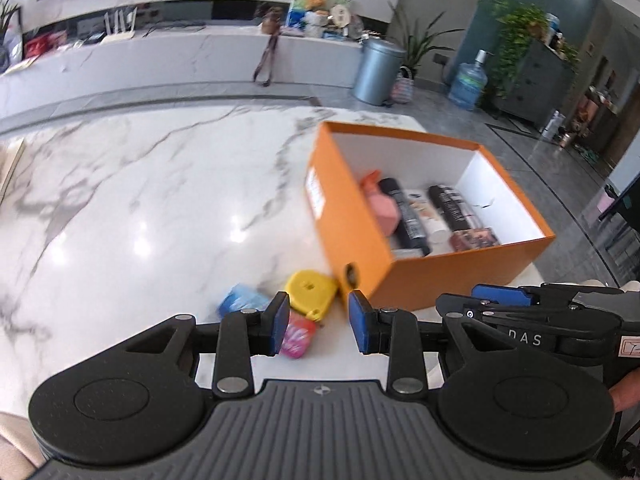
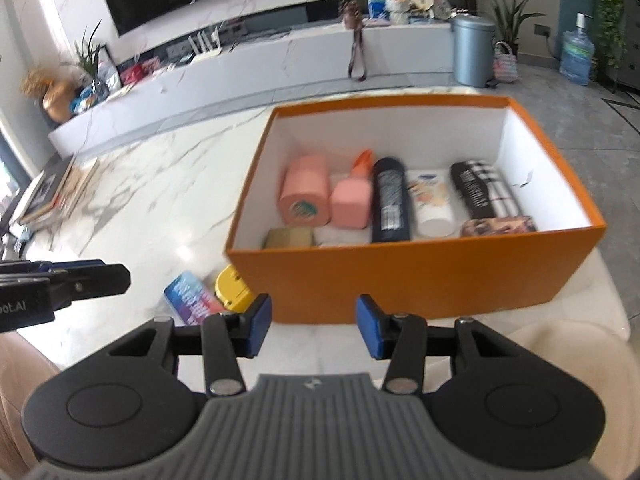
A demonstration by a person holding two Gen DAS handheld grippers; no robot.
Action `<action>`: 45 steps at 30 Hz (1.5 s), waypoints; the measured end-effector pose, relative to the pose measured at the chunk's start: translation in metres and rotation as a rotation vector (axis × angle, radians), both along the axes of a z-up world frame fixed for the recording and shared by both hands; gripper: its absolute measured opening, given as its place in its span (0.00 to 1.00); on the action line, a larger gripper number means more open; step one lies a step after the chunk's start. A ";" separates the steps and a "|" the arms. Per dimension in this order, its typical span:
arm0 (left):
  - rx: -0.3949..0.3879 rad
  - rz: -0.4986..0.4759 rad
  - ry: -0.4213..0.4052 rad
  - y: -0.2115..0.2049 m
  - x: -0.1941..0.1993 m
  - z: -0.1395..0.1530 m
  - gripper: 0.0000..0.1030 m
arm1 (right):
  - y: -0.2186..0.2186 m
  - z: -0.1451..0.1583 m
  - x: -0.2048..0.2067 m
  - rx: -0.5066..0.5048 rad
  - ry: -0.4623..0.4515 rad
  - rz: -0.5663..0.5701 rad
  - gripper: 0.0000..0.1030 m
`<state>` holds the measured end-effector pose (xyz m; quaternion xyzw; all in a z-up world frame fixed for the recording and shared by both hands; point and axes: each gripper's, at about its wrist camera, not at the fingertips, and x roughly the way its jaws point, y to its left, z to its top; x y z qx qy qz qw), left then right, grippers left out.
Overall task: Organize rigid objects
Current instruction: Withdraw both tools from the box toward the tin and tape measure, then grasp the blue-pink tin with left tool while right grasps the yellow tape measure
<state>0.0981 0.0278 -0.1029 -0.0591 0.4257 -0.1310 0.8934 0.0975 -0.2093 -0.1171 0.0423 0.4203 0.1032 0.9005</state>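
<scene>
Left wrist view: left gripper [image 1: 319,322] and right gripper [image 2: 313,326] fingers spread apart, holding nothing, near orange box [image 2: 420,276].

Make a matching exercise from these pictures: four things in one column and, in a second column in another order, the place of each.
Things:
1. yellow tape measure
2. black bottle
3. pink roll
4. grey bin

Places:
A. on the floor, beyond the marble table
B. at the left end inside the orange box
C. on the table, outside the box, by its corner
D. lying in the middle of the box

Pairs: 1-C, 2-D, 3-B, 4-A
</scene>
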 end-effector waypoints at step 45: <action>-0.144 0.305 0.408 0.088 0.080 -0.090 0.63 | 0.151 -0.095 0.076 -0.036 0.201 0.342 0.03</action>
